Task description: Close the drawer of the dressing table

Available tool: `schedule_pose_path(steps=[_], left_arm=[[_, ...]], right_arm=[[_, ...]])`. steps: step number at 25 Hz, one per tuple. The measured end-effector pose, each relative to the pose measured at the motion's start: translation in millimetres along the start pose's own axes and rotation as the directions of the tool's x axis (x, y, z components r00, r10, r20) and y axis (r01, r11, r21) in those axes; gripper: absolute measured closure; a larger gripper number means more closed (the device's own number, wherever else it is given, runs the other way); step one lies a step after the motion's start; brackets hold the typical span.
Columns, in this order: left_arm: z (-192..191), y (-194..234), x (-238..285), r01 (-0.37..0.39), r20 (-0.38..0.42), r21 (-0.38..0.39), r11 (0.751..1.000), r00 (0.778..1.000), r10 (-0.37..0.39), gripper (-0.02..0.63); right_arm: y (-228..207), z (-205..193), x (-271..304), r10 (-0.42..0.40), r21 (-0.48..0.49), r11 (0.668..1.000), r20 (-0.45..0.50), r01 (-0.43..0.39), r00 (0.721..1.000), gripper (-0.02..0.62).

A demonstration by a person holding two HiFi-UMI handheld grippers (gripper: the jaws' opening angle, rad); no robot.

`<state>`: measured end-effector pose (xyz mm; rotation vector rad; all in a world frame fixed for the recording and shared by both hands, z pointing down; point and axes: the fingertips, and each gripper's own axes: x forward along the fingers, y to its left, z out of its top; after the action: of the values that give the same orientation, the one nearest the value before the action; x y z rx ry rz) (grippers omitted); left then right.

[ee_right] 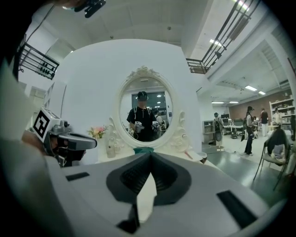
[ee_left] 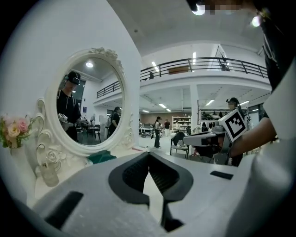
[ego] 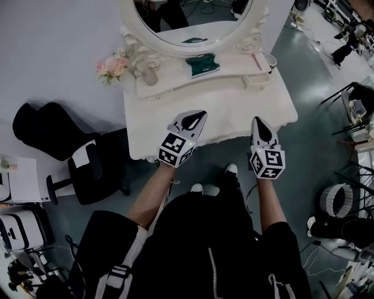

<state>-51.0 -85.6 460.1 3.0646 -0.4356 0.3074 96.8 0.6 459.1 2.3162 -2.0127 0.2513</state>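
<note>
The white dressing table (ego: pixel 234 108) with its oval mirror (ego: pixel 193 17) stands in front of me. At the right of its raised shelf a small drawer (ego: pixel 258 80) looks pulled out a little. My left gripper (ego: pixel 201 113) hovers over the tabletop's front middle, jaws shut and empty. My right gripper (ego: pixel 258 119) is over the front right part, also shut on nothing. In the left gripper view the jaws (ee_left: pixel 149 153) meet at the tips and point past the mirror (ee_left: pixel 88 111). The right gripper (ee_right: pixel 150 154) faces the mirror (ee_right: pixel 145 111) squarely.
A green object (ego: pixel 201 64), pink flowers (ego: pixel 111 66) and a glass bottle (ego: pixel 151 73) sit on the shelf. A black office chair (ego: pixel 87 169) stands left of the table. Stands and cables crowd the floor at the right (ego: pixel 350 117).
</note>
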Motion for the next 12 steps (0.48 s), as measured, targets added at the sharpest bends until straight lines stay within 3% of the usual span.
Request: schedule_pose_path(steps=[6, 12], left_arm=[[3, 40, 59, -0.105, -0.011, -0.02, 0.994, 0.994, 0.105, 0.601], [12, 77, 114, -0.255, -0.032, -0.069, 0.965, 0.967, 0.253, 0.601]], right_arm=[[-44, 4, 77, 0.099, -0.012, 0.995, -0.006, -0.099, 0.995, 0.594], [-86, 22, 159, 0.244, -0.032, 0.969, -0.032, -0.245, 0.969, 0.594]])
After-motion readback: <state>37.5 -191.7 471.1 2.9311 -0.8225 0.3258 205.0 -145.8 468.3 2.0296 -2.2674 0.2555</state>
